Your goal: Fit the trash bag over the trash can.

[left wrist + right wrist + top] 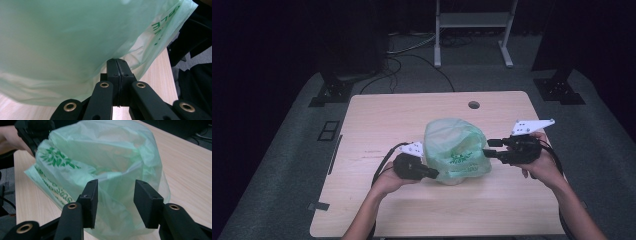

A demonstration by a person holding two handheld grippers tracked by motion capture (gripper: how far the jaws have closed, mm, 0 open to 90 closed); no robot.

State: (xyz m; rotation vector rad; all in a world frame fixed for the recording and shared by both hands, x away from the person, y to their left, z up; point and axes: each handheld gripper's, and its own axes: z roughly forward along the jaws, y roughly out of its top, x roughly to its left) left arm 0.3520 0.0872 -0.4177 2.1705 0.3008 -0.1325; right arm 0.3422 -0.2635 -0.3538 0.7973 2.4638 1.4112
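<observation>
A translucent green plastic bag with green print stands puffed up at the middle of the wooden table. My left gripper meets its lower left edge. In the left gripper view the two jaws are pressed together, and my left gripper pinches the bag's film at the tips. My right gripper is at the bag's right side. In the right gripper view my right gripper stands open, with bag film bulging between the pads but not squeezed. The left gripper shows beyond the bag.
A round cable hole lies in the table behind the bag. On the floor beyond stand a white metal frame and dark stands, with cables running between them. Bare tabletop lies in front of the bag.
</observation>
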